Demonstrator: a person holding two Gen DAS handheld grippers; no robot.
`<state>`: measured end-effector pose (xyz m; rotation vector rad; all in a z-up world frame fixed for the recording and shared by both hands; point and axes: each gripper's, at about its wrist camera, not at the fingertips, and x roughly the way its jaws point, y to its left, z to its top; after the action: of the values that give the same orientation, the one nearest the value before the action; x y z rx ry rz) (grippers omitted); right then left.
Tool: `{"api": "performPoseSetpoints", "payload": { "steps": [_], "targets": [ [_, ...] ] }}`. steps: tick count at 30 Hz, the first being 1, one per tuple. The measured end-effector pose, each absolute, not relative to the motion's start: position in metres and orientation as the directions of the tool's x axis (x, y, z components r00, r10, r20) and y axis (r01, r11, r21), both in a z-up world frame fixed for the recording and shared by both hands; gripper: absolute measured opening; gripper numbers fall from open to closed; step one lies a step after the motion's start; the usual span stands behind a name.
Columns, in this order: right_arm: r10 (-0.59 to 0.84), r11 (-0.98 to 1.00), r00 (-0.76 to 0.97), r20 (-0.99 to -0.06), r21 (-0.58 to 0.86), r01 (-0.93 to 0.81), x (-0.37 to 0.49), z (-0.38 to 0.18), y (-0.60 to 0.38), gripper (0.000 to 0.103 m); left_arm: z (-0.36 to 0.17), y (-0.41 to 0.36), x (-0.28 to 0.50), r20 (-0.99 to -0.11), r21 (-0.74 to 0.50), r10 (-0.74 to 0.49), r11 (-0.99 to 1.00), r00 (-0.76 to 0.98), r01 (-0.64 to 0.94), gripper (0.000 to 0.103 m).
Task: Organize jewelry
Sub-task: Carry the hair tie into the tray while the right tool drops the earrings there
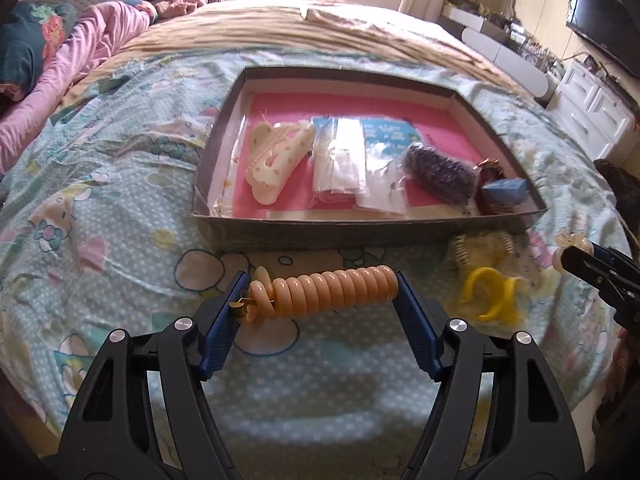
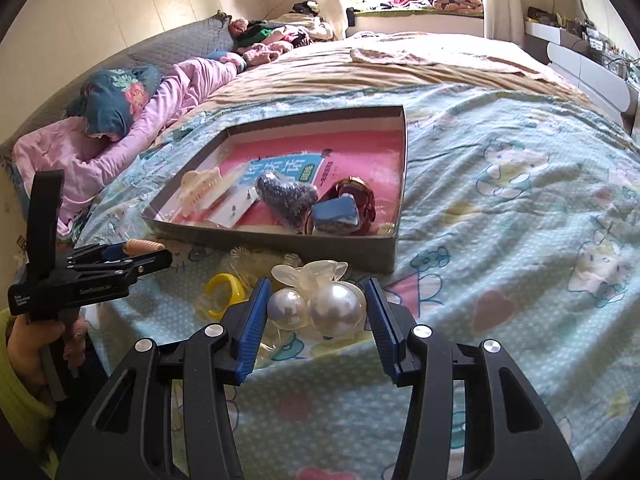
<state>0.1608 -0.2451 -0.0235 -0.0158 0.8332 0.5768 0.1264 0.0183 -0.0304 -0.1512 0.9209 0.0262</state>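
Observation:
My left gripper (image 1: 320,292) is shut on an orange spiral hair tie (image 1: 324,290), held end to end between its blue pads above the bedspread, just in front of the shallow grey box (image 1: 360,226). My right gripper (image 2: 316,300) is shut on a clear hair clip with two big pearls (image 2: 316,306), also in front of the box (image 2: 280,240). The box holds a cream claw clip (image 1: 276,160), clear packets (image 1: 352,164), a dark beaded pouch (image 1: 440,172) and a blue block (image 1: 504,192). A yellow clip (image 1: 488,292) and a pale coil tie (image 1: 480,246) lie on the bedspread.
The box sits on a Hello Kitty bedspread (image 1: 100,208). Pink bedding and pillows (image 2: 120,136) lie at the left. White drawers (image 1: 592,112) and a TV (image 1: 604,24) stand to the right of the bed. The left gripper shows in the right wrist view (image 2: 132,260).

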Motion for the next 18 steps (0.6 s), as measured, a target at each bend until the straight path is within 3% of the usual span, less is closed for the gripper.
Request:
{"api": "performPoseSetpoints", "payload": {
  "steps": [18],
  "targets": [
    [0.558,0.786,0.532,-0.637,0.201,-0.584,0.153,0.01,-0.211,0.047,0.013,0.049,0.106,-0.704,-0.145,0.007,0.977,0.71,-0.154,0.064]
  ]
}}
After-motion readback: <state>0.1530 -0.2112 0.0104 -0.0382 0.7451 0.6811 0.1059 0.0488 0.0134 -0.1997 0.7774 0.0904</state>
